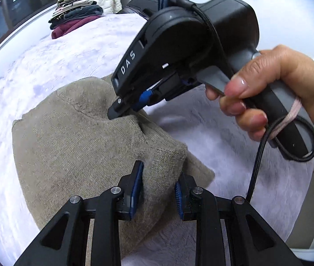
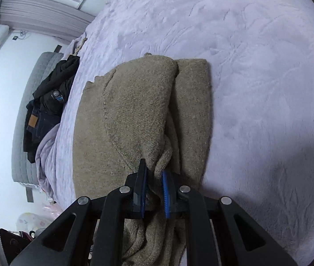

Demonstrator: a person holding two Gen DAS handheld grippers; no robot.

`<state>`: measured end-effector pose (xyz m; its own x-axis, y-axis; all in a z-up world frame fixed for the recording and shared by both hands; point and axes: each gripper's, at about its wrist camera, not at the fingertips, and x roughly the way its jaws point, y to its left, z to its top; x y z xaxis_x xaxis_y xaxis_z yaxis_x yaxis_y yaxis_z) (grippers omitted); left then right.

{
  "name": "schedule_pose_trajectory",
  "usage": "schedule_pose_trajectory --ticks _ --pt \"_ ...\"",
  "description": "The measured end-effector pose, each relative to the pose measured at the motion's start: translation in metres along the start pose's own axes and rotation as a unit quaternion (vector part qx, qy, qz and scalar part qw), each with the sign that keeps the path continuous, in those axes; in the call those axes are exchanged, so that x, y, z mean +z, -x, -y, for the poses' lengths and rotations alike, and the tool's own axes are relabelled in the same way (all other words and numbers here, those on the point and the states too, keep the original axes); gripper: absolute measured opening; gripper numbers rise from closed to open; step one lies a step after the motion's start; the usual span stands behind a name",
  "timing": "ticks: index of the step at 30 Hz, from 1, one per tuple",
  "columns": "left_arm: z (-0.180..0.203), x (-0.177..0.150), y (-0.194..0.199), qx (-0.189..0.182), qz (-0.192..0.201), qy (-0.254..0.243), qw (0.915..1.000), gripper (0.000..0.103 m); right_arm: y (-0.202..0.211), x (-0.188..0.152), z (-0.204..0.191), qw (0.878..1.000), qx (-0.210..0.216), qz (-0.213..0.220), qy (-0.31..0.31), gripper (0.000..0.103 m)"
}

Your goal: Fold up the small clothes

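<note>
Left tool (image 1: 160,184): nearest my left camera, its blue pads (image 1: 137,182) are standing fairly wide with a hump of the beige sweater (image 1: 75,146) bulging up between them; the left pad is pressing the knit, the right one is only just beside it, so I am reading this as a loose hold and cannot tell whether it is really gripping.

Right tool (image 2: 154,184): narrow, and I am seeing it pinching a bunched fold of knit, with more fabric hanging in a rope below the fingers.

Sweater position: it is lying partly folded on the lavender bed cover (image 2: 256,66), one layer doubled over another, both tools biting along its near edge.

Risk, slipping: if I am lifting with the left side this loose, the hump could be sliding out and the fold collapsing unevenly.

Risk, bunching: the right tool is holding a wad, not a flat edge, so any pull is likely dragging wrinkles into the top layer or snagging the loose knit.

Risk, dragging: the plush cover is probably clinging to the wool, shifting the bottom layer as I am moving.

Hidden: the right tool body and the person's hand (image 1: 274,93) are covering the sweater's far corner in the left view; its fingertips are disappearing into the fabric.

Hard to make out: sleeves, collar and how many layers are stacked; the clothes pile (image 1: 75,13) behind is too small to sort.
</note>
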<state>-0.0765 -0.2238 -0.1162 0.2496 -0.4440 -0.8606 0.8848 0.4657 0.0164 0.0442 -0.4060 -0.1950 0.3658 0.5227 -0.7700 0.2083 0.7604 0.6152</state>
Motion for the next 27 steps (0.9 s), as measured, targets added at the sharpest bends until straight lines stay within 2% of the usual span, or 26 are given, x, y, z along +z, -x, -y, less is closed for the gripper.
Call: schedule_pose_trajectory --ticks 3,4,5,6,8,9,12,16,17,19,20,21,22,23,25,27 --pt "-0.002 0.0 0.009 0.0 -0.005 0.002 1.0 0.027 0.005 -0.003 -0.004 1.0 0.011 -0.001 0.001 0.013" --pt "-0.004 0.0 0.014 -0.001 -0.007 0.006 1.0 0.027 0.007 -0.002 -0.004 1.0 0.03 -0.001 -0.007 0.013" --pt "-0.008 0.001 0.021 -0.005 -0.008 0.015 0.9998 0.032 0.01 0.001 -0.004 0.998 0.056 -0.004 -0.017 0.017" --pt "-0.011 -0.005 0.024 -0.013 -0.01 0.026 0.9995 0.051 0.012 0.005 -0.006 0.997 0.075 -0.005 -0.023 0.017" --pt "-0.036 -0.006 0.039 -0.029 0.004 0.055 0.9981 0.076 0.011 0.012 -0.008 0.995 0.099 -0.008 -0.024 0.02" --pt "-0.044 -0.012 0.05 -0.033 0.013 0.064 0.9973 0.076 0.007 0.018 -0.008 0.994 0.109 -0.012 -0.029 0.02" --pt "-0.058 -0.017 0.071 -0.042 0.006 0.072 0.9965 0.077 -0.008 0.026 -0.005 0.99 0.134 -0.025 -0.039 0.025" --pt "-0.107 -0.016 0.064 0.024 0.003 0.12 0.9924 0.077 -0.026 0.032 0.007 0.981 0.176 -0.028 -0.077 0.051" --pt "-0.127 -0.015 0.056 0.044 -0.003 0.147 0.9881 0.077 -0.028 0.035 0.009 0.978 0.187 -0.022 -0.085 0.052" --pt "-0.168 -0.018 0.037 0.073 -0.01 0.217 0.9734 0.077 -0.034 0.04 0.012 0.974 0.203 -0.013 -0.099 0.052" --pt "-0.184 -0.02 0.027 0.077 -0.016 0.243 0.9668 0.076 -0.036 0.043 0.015 0.971 0.209 -0.006 -0.112 0.047" --pt "-0.196 -0.022 0.016 0.076 -0.025 0.262 0.9617 0.076 -0.038 0.046 0.017 0.969 0.211 -0.004 -0.126 0.036" --pt "-0.204 -0.024 0.005 0.075 -0.037 0.272 0.9588 0.076 -0.038 0.048 0.015 0.969 0.21 0.0 -0.131 0.019" --pt "-0.205 -0.026 -0.003 0.074 -0.046 0.273 0.9579 0.077 -0.035 0.05 0.008 0.971 0.206 0.009 -0.117 0.019" --pt "-0.2 -0.026 -0.01 0.063 -0.05 0.271 0.9591 0.077 -0.015 0.05 -0.019 0.98 0.19 0.037 -0.049 0.018" --pt "-0.203 -0.017 -0.011 0.06 -0.043 0.255 0.9642 0.077 0.004 0.047 -0.043 0.982 0.182 0.054 0.005 0.018"
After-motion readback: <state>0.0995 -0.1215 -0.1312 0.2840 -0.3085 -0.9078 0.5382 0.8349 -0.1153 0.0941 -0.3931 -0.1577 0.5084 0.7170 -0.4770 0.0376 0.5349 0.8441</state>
